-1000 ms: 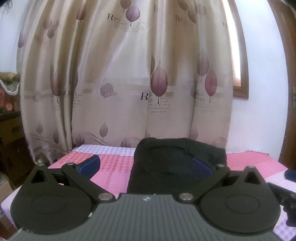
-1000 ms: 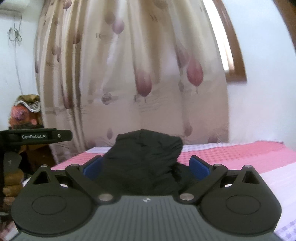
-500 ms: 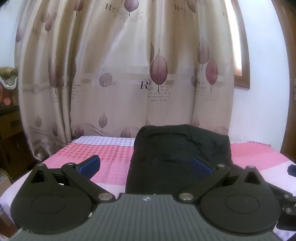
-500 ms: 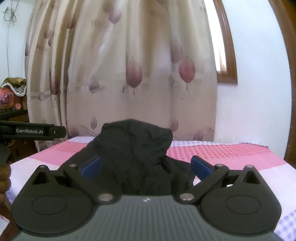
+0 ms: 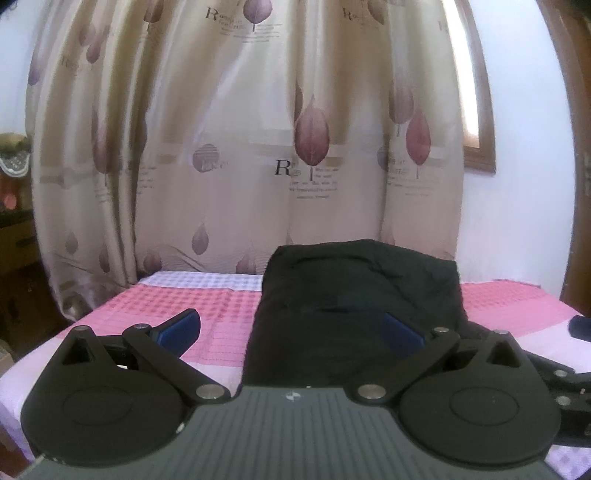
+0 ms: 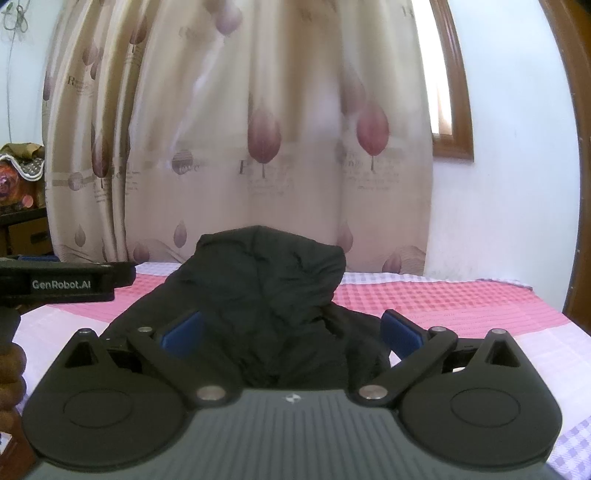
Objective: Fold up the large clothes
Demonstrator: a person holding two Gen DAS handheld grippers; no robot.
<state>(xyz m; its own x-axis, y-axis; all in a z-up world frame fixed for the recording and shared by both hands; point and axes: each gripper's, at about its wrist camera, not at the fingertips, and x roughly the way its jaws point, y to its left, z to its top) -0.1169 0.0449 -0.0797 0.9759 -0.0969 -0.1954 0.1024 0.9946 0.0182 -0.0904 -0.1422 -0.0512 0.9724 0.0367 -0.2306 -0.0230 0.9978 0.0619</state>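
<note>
Black garment (image 5: 354, 306) lies bunched on the pink checked bedspread (image 5: 207, 306), far end humped up near the curtain (image 5: 258, 147). Left gripper (image 5: 291, 328) & right gripper (image 6: 291, 332) both spread wide, holding nothing. Looks soft, limp, fairly light; best pinched at near corners/hem.

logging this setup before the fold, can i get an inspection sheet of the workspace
surface: bed under a pink and white checked cover
job's things: black garment lying on the bed, far end bunched up, not yet neatly folded
clutter: nothing seen on the bed
grippers: left gripper open, holding nothing; right gripper open, holding nothing
cables: thin cord hanging on the wall, top left
surroundings: leaf-print curtain, wooden window frame, white wall, cardboard box at left
</note>
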